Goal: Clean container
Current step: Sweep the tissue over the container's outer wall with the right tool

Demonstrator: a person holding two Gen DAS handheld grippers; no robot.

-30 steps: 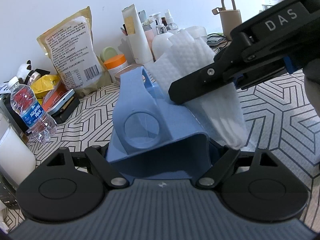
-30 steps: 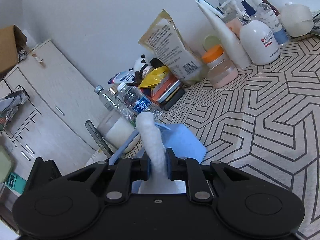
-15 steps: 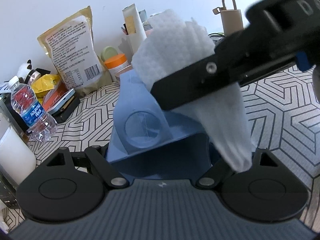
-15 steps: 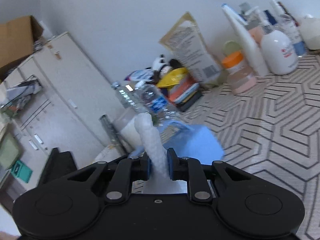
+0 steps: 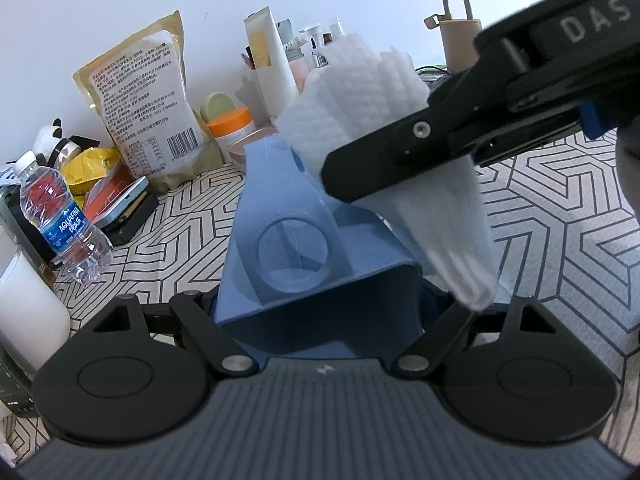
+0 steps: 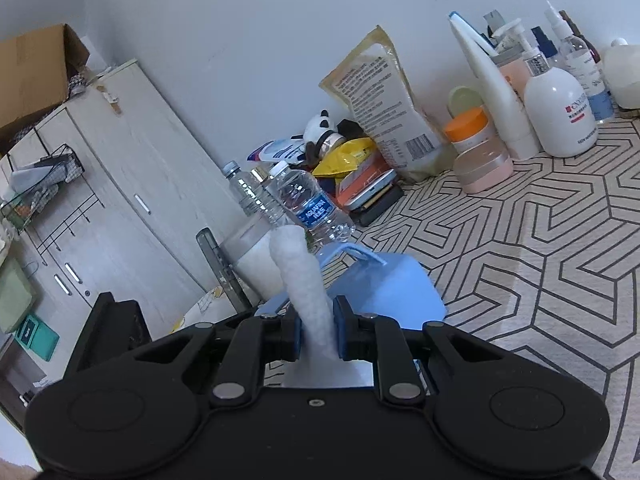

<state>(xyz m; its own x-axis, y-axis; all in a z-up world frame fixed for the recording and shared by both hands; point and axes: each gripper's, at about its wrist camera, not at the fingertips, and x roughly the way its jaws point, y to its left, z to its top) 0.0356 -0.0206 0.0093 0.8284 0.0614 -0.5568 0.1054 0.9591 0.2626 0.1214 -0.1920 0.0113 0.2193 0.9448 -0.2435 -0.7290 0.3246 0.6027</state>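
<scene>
A blue plastic container (image 5: 316,264) with a round hole in its wall is held tilted in my left gripper (image 5: 320,320), whose fingers close on its sides. My right gripper (image 6: 316,328) is shut on a folded white cloth (image 6: 304,276). In the left wrist view the right gripper (image 5: 404,160) comes in from the upper right and holds the cloth (image 5: 384,120) against the container's right side and rim. The container also shows in the right wrist view (image 6: 388,292), just beyond the cloth.
The table has a geometric-patterned cover (image 5: 560,216). Along the back wall stand a yellow food bag (image 5: 148,104), an orange-lidded jar (image 5: 232,128), tubes and pump bottles (image 6: 560,112), and a beige flask (image 5: 460,40). A water bottle (image 5: 60,220) and stacked items (image 5: 120,200) stand at left.
The right gripper with the cloth swung up and left across the container's rim, then came back down and right along its right side. The container stayed held in place.
</scene>
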